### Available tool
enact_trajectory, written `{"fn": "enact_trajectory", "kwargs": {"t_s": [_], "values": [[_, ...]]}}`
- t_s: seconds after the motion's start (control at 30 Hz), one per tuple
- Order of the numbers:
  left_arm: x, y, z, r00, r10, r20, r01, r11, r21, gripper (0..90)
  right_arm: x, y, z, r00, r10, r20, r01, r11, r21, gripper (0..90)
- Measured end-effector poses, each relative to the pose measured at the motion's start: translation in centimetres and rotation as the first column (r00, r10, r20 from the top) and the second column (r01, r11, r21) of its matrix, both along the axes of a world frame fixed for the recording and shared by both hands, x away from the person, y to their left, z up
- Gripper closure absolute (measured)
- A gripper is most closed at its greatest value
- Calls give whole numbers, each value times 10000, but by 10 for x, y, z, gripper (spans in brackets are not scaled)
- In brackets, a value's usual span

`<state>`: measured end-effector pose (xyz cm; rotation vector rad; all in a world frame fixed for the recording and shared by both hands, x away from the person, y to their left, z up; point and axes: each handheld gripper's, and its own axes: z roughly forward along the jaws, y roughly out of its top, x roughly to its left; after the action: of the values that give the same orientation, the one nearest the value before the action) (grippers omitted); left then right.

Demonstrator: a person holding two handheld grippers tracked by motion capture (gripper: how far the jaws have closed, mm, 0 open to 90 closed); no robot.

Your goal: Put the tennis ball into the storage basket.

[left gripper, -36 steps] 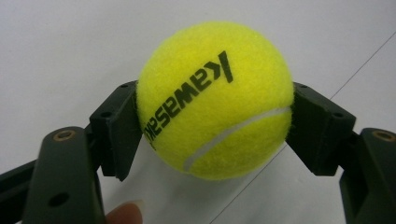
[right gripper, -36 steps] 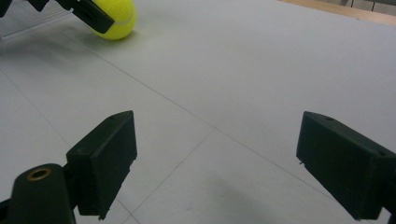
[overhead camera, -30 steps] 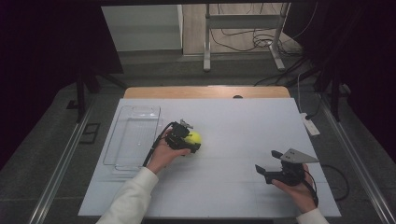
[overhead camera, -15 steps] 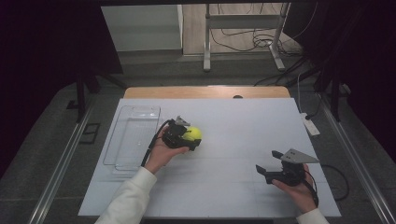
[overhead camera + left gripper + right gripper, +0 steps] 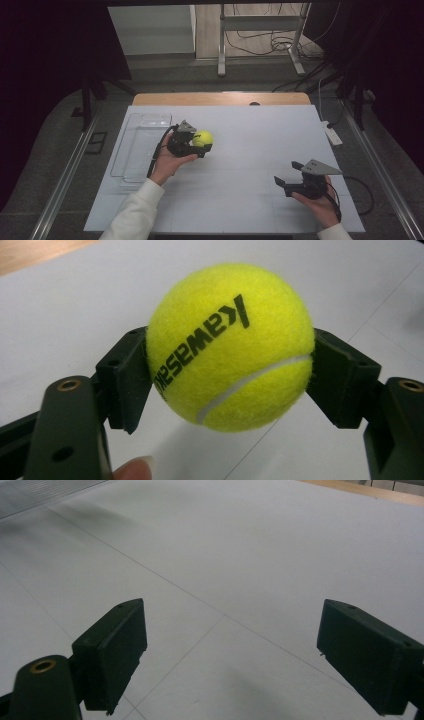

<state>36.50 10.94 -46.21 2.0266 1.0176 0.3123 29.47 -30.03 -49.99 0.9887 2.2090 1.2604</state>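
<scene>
A yellow tennis ball (image 5: 203,138) with black lettering is clamped between the jaws of my left gripper (image 5: 199,143), held above the white table left of centre. In the left gripper view the ball (image 5: 231,347) sits squeezed between both black pads (image 5: 125,375), clear of the surface, with a fingertip showing at the bottom edge. My right gripper (image 5: 289,181) rests low at the table's front right, jaws wide apart. In the right gripper view its pads (image 5: 116,647) stand far apart over bare tabletop.
A clear plastic tray (image 5: 142,145) lies on the table's left side, just left of my left hand. A white power strip (image 5: 332,134) sits at the right edge. The wooden table end (image 5: 220,98) runs along the back.
My left hand has lifted the ball a little higher off the table and shifted slightly toward the back. The right gripper has stayed put.
</scene>
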Motion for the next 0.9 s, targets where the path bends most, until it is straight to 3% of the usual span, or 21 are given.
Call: {"fn": "enact_trajectory", "kwargs": {"t_s": [0.17, 0.4, 0.47, 0.7, 0.9], "values": [[-4, 5, 6, 9995, 185, 267, -178, 9994, -284, 268, 0, -1, -1, 10000, -69, 21, 69, 10000, 35, 127], [-11, 14, 17, 9981, 92, 609, -39, 9963, -861, 267, -1, -2, -2, 9998, -155, -78, 155, 9999, 9, 126], [-12, 18, 19, 9979, 47, 651, 23, 9942, -1075, 268, 0, -3, -1, 9996, -250, -103, 252, 9995, 206, 127], [-15, 19, 24, 9959, -71, 902, 167, 9943, -1056, 267, -1, -2, -2, 9992, -352, -191, 354, 9993, 83, 127], [-20, 17, 28, 9936, 65, 1125, 39, 9957, -921, 267, -3, -4, 0, 9995, -299, -139, 304, 9990, 318, 127]]}}
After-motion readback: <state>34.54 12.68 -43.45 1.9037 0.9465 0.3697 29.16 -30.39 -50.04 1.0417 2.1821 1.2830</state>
